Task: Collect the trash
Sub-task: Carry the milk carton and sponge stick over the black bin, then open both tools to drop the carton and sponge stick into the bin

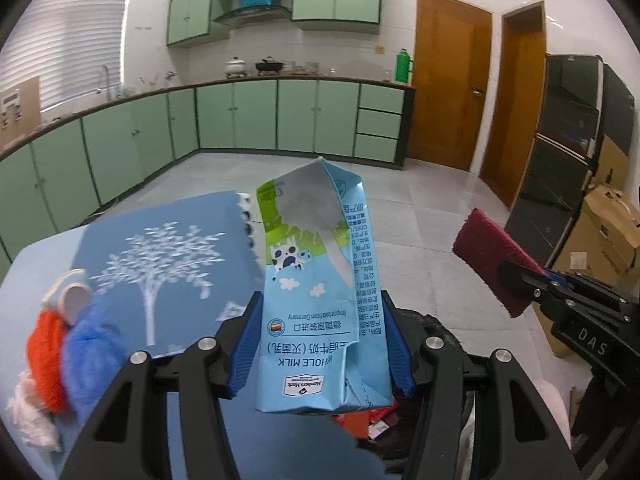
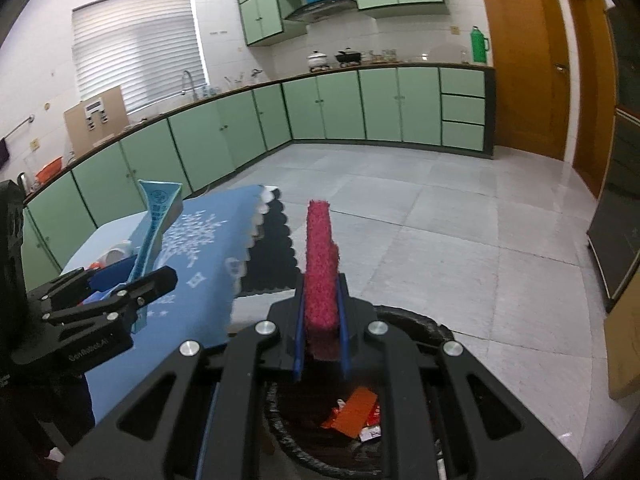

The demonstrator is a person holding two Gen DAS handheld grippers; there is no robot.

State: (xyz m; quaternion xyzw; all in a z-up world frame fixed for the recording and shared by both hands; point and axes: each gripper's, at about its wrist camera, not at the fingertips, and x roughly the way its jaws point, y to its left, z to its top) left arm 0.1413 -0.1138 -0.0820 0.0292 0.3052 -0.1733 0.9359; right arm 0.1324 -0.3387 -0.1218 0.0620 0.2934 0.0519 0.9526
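Hovering over the trash bin (image 2: 420,320), both claws are loaded. The left claw (image 1: 320,344) is clamped on a flattened blue milk carton (image 1: 316,280), which is held upright between the blue pads. The right claw (image 2: 322,320) is closed tight on a dark red scouring pad (image 2: 320,264), held on edge. The bin is lined with a black bag and stands on the floor just beside the near right corner of the desk (image 1: 24,280); red wrappers (image 2: 352,412) are already seen inside it, so part of the collection is judged complete.

Two items are judged ready for release into the bin. Neither has been dropped yet. On the desk, a blue cloth with a white tree print (image 1: 160,264) is spread, and near its left edge a roll of tape (image 1: 68,292) and orange, blue and white fluffy pieces (image 1: 76,356) are left. Whether these count as trash cannot be told.
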